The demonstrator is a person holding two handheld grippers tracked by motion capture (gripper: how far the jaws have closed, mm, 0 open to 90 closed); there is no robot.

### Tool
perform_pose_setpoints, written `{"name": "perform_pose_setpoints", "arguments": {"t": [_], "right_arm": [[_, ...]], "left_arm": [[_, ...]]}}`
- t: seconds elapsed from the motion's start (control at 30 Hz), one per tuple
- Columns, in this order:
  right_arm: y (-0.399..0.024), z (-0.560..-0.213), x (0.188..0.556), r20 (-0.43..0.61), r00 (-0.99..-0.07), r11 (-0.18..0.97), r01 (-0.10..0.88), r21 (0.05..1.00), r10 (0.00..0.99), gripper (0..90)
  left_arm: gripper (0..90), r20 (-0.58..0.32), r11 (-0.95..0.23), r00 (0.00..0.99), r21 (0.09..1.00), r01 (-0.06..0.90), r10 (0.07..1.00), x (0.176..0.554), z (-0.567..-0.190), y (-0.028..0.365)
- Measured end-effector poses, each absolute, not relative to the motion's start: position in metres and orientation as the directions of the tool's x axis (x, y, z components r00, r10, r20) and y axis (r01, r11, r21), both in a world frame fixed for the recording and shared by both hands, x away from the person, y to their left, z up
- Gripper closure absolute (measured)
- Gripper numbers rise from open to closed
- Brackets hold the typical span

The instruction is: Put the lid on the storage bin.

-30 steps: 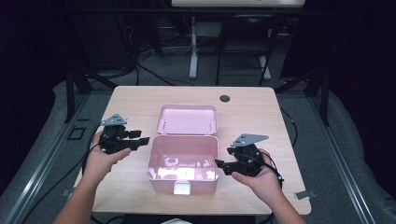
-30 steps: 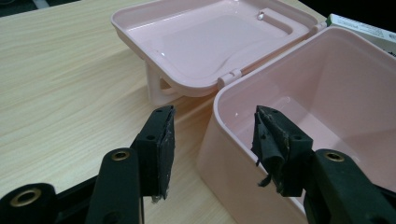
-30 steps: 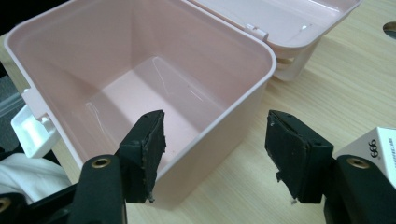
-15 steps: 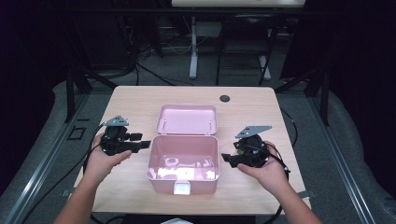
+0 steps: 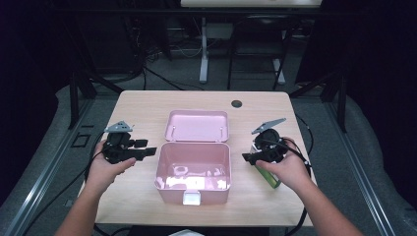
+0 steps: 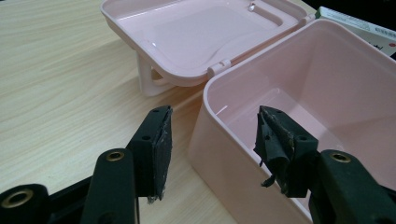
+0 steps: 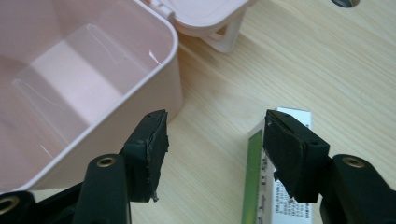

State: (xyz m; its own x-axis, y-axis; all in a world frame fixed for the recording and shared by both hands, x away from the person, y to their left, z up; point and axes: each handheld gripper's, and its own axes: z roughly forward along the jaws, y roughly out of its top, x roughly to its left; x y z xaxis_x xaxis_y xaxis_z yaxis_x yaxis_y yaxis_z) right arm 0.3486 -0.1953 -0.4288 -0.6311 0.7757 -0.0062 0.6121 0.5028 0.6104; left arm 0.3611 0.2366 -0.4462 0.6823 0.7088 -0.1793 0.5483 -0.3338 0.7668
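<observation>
Green-white carton (image 7: 261,196) under R gripper (image 7: 215,154) fingers, untouched.

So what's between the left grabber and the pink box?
Nothing but bare wooden table. In the high view the left gripper stops just short of the pink box; the left gripper view shows its open jaws at the box's near corner.

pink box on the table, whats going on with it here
A person sits at a wooden table with a gripper in each hand, either side of an open pink box whose lid lies flat behind it. The box looks empty. The left gripper, jaws wide and holding nothing, sits by the box's left wall. The right gripper is open too, above a green and white carton lying right of the box, not gripping it yet.
</observation>
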Motion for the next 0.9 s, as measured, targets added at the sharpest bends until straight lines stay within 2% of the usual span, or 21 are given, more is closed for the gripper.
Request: {"name": "perform_pose_setpoints", "arguments": {"t": [0.63, 0.9], "right_arm": [[-0.203, -0.43, 0.383, -0.053, -0.612, 0.563, 0.687, 0.46, 0.789, 41.9], [-0.208, -0.436, 0.397, -0.034, -0.583, 0.546, 0.737, 0.398, 0.812, 42.8]], "left_arm": [[45.9, -0.181, -0.322, 0.676, 0.773, 0.547, 0.714, 0.36, -0.442, 0.242], [46.2, -0.178, -0.329, 0.677, 0.768, 0.55, 0.715, 0.36, -0.442, 0.242]]}}
